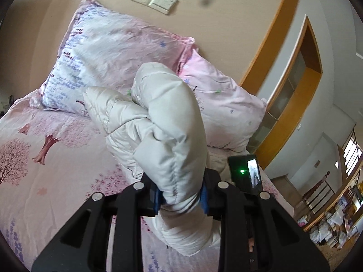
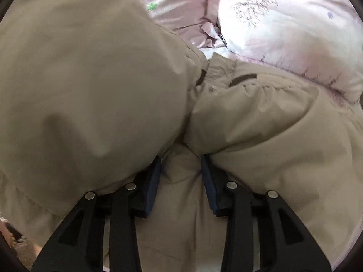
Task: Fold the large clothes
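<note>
A cream puffy down jacket (image 1: 158, 124) hangs bunched above the bed in the left wrist view. My left gripper (image 1: 181, 198) is shut on a thick fold of it, blue pads pressing both sides. In the right wrist view the same jacket (image 2: 90, 79) fills most of the frame, with a dark zip pull near its middle. My right gripper (image 2: 181, 181) is shut on a bulge of the jacket fabric between its blue pads. The rest of the jacket is hidden by its own folds.
A pink floral bedsheet (image 1: 45, 170) covers the bed. Two pink pillows (image 1: 109, 52) lean at the headboard wall, and they also show in the right wrist view (image 2: 283, 22). The other gripper's camera block (image 1: 246, 173) sits at right. A wooden door frame (image 1: 295, 90) stands right.
</note>
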Available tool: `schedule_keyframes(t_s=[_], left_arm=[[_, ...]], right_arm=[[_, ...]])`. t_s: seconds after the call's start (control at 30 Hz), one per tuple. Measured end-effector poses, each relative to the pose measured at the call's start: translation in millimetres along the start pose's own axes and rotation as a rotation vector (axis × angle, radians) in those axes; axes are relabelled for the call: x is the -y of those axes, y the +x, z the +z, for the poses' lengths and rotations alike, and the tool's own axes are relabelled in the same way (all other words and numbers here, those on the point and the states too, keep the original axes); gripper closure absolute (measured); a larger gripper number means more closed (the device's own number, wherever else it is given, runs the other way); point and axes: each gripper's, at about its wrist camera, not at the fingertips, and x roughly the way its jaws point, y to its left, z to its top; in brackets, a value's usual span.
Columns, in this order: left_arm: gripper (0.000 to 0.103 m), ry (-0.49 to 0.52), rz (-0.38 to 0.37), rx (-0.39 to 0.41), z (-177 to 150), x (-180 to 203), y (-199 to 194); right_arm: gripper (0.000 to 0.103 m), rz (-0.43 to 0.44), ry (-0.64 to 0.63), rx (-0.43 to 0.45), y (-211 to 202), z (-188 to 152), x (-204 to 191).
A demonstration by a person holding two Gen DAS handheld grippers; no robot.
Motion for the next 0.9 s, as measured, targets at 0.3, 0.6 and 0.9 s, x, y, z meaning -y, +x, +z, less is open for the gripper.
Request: schedule_keyframes(t_s=[0.3,0.6,0.9], left_arm=[[0.076,0.123,-0.088,0.01,1.0,51.5,7.5],[0.075,0.237,-0.185,-0.013,-6.7,105.1,26.7],[0.074,0.329,-0.264,-0.086,-25.1,152.7,62.1]], right_arm=[[0.057,-0.025,0.095,0.188,-75.8,-25.9,57.5],[0.057,-0.083,0.193,0.183,-80.6,-50.0,110.8],[0.057,-0.024,0.19,0.115,-46.0,-48.4,125.7]])
